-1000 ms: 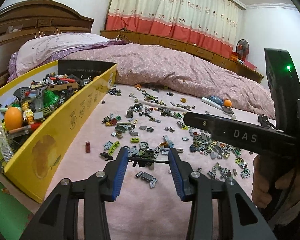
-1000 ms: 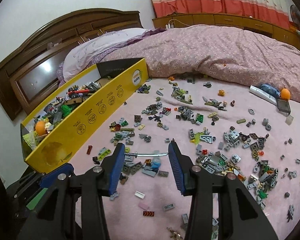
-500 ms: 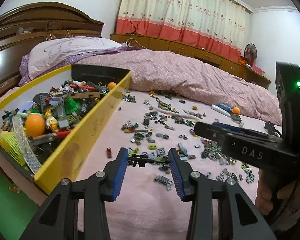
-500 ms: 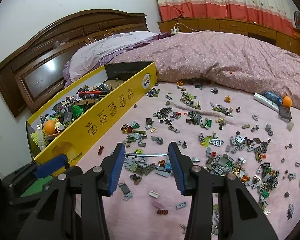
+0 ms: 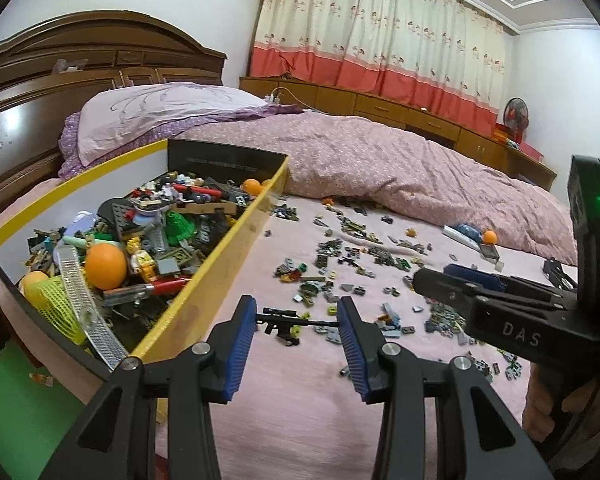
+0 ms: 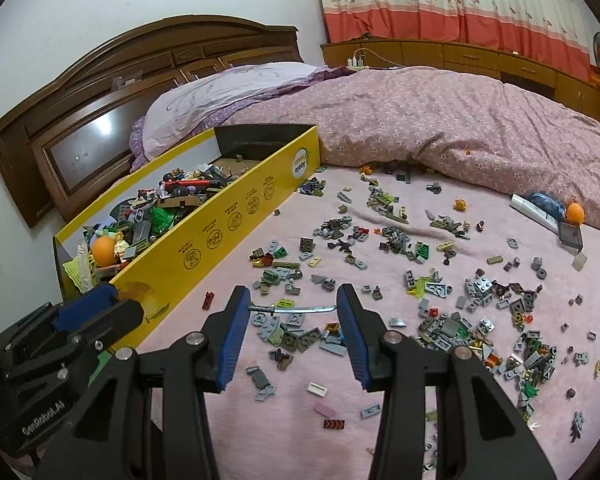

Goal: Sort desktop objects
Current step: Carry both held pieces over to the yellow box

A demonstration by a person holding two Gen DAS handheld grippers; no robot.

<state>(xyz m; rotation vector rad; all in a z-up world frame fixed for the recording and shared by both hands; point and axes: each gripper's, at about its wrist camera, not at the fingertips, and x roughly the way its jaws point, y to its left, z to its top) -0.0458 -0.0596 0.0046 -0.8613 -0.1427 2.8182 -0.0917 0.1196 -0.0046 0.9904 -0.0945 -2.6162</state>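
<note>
Left gripper: clamped end to end on a small black toy rifle, which spans the gap between the blue pads and hangs clear of the bedsheet.
Right gripper: clamped on a thin grey toy sword, held crosswise between its pads, hilt toward the left pad, blade tip at the right pad.
Yellow box: just left of the left gripper, its long side wall beside the left finger; it is full of bricks, two orange balls and a yellow mesh piece. From the right gripper it lies ahead and to the left.
Loose bricks: strewn over the pink sheet ahead of and to the right of both grippers, a small cluster directly below the sword.
Person's hand: at the right edge of the left view, gripping the right tool's handle.
Quilt: bunched beyond the bricks, far ahead.
</note>
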